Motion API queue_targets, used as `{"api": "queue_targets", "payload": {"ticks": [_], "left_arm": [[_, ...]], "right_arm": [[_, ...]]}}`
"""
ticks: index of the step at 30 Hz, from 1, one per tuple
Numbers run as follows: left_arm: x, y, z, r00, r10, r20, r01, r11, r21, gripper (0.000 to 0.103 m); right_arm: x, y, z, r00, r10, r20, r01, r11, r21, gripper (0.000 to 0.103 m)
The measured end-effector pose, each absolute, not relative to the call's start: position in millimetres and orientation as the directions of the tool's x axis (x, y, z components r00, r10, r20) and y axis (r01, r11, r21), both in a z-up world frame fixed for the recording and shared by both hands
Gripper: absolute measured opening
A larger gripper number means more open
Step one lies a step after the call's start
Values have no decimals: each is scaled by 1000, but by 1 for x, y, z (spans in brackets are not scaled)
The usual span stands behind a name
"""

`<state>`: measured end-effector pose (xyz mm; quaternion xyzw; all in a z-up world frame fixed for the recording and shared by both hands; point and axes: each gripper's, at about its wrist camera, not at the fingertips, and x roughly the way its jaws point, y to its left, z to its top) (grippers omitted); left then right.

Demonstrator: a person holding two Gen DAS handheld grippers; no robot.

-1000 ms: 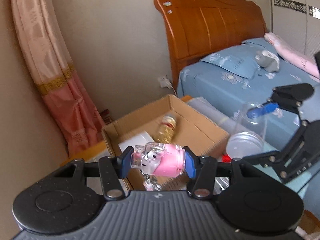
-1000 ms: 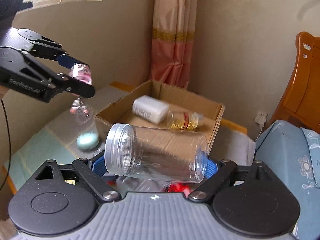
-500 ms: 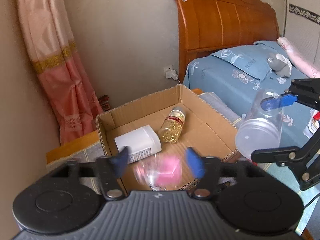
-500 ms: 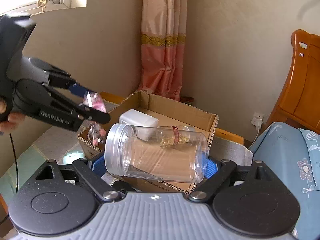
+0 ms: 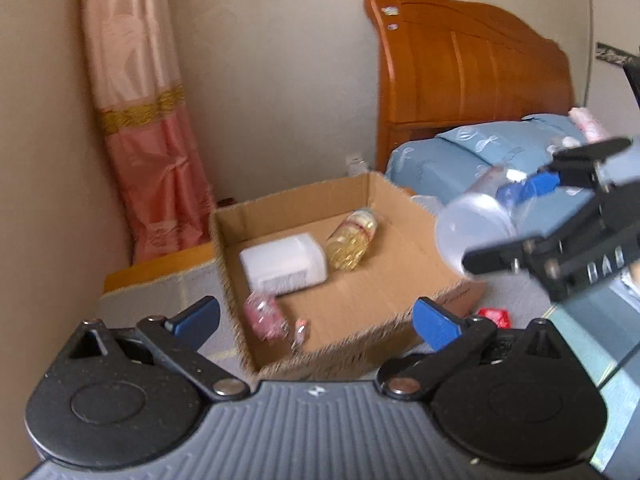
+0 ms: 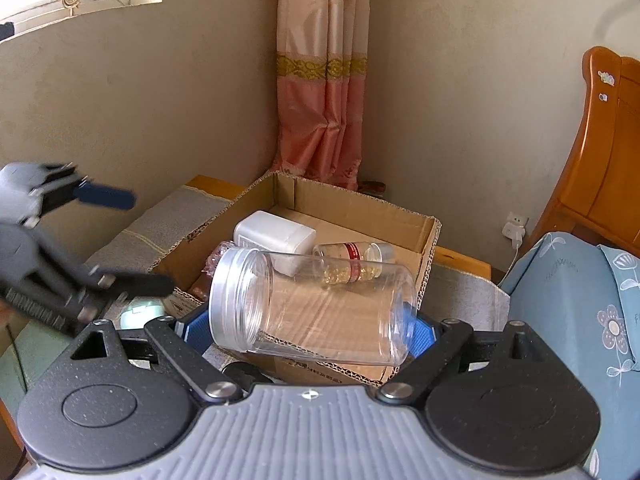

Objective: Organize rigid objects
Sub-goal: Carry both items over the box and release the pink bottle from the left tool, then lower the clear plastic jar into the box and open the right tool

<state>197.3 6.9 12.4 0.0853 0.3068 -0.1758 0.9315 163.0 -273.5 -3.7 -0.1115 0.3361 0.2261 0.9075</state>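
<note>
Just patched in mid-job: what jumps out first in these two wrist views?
The big clear jar clamped sideways in the right gripper, hanging at the near edge of the cardboard box. The left gripper stands open and empty; a pink bottle lies in the box's near corner beside a white container and a gold-filled bottle.

Three containers lie in the cardboard box (image 5: 400,280), bed (image 5: 460,160) behind.
</note>
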Motion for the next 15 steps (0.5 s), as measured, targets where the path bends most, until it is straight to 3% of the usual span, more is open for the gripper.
{"api": "queue_targets", "payload": {"ticks": [4,15], "left_arm": [[185,16,6,766,-166,-621,288,952,101,102],[164,47,4,799,-95,-594,186,978,94,102]], "right_arm": [[170,-272,-6,673,320,-667,-463,885,-43,93],[194,-261,-15,664,293,-688,-421,907,-20,93]]}}
